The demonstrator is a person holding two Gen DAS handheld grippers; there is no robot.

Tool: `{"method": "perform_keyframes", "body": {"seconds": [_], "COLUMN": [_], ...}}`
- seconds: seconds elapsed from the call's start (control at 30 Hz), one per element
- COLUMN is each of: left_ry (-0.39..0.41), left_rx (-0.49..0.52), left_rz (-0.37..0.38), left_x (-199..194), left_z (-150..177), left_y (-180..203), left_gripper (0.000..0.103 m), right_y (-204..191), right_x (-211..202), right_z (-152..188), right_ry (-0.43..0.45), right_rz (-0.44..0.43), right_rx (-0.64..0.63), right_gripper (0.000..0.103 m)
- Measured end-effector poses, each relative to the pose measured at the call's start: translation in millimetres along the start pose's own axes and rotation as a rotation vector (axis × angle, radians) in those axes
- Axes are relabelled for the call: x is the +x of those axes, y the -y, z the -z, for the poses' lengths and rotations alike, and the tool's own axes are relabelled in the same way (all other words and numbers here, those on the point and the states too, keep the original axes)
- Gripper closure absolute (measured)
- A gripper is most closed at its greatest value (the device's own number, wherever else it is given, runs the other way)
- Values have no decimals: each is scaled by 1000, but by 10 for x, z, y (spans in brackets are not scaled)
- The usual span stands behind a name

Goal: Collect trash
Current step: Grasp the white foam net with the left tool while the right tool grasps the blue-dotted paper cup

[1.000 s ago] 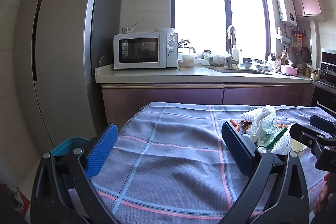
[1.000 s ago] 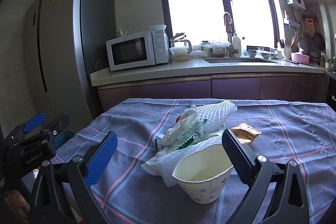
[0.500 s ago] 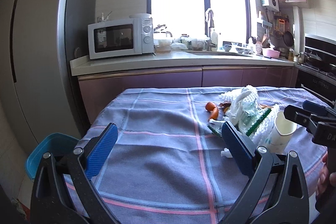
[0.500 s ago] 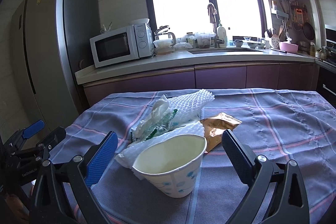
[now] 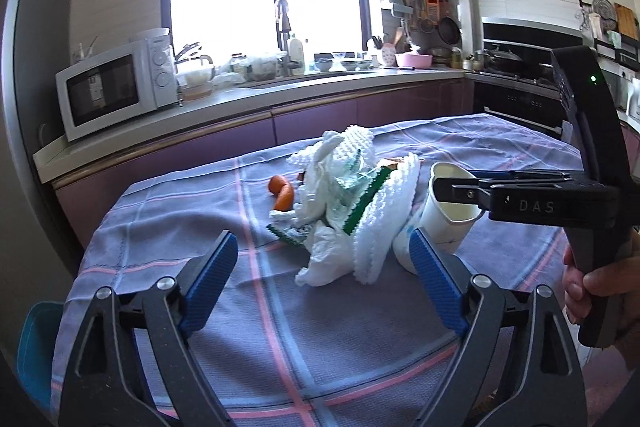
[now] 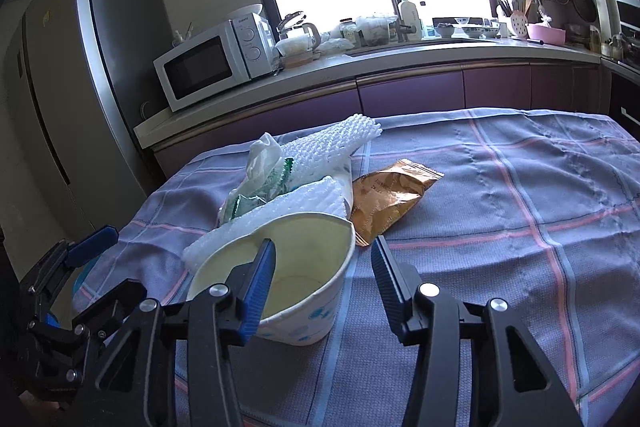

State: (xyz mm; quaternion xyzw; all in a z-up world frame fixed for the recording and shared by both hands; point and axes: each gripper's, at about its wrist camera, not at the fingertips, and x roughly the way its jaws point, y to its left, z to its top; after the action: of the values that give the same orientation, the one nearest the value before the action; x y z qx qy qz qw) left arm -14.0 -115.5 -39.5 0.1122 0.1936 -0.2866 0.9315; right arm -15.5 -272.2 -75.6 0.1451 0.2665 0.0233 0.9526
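Observation:
A trash pile lies on the purple checked tablecloth (image 5: 280, 327): white foam netting (image 5: 384, 215), crumpled tissue with a green wrapper (image 5: 348, 195), an orange peel (image 5: 282, 193), a brown snack bag (image 6: 386, 193) and a paper cup (image 6: 292, 267). My right gripper (image 6: 324, 279) is open and straddles the cup's right rim: its left finger is inside the cup, its right finger outside. In the left wrist view it reaches over the cup (image 5: 452, 211) from the right. My left gripper (image 5: 320, 287) is open and empty, just in front of the pile.
A blue bin (image 5: 38, 347) stands on the floor left of the table. Behind the table runs a counter with a microwave (image 5: 116, 91), a sink and dishes. A tall grey fridge (image 6: 80, 67) stands at the left.
Both grippers moved toward the pile. My right gripper narrowed and came down over the cup's rim, one finger now inside the cup. The left swung right, facing the pile.

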Motion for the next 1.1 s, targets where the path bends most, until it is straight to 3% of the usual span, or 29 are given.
{"method": "perform_keyframes", "body": {"seconds": [0.07,0.2,0.43,0.57,0.83,1.1], "left_ry": [-18,-34,-87,-77,-29,43], "left_rx": [24,63,81,57,-11,-81], "left_rz": [33,80,147,153,190,103], "left_x": [77,201,415,374,-61,-643], "left_z": [-22,-66,-61,-75,-118,-114], "left_y": [61,186,314,265,-16,-549], "left_gripper": [29,46,86,89,90,90], "right_y": [72,186,251,240,69,-302], "right_x": [-10,-50,-85,-118,-295,-371], "right_z": [12,27,39,25,-67,-161], "right_ry": [-9,-10,-20,-24,-1,6], "right_rz": [-7,-22,-40,-75,-130,-261], "right_rx": [19,50,59,55,8,-42], "right_gripper": [65,72,84,97,99,99]}}
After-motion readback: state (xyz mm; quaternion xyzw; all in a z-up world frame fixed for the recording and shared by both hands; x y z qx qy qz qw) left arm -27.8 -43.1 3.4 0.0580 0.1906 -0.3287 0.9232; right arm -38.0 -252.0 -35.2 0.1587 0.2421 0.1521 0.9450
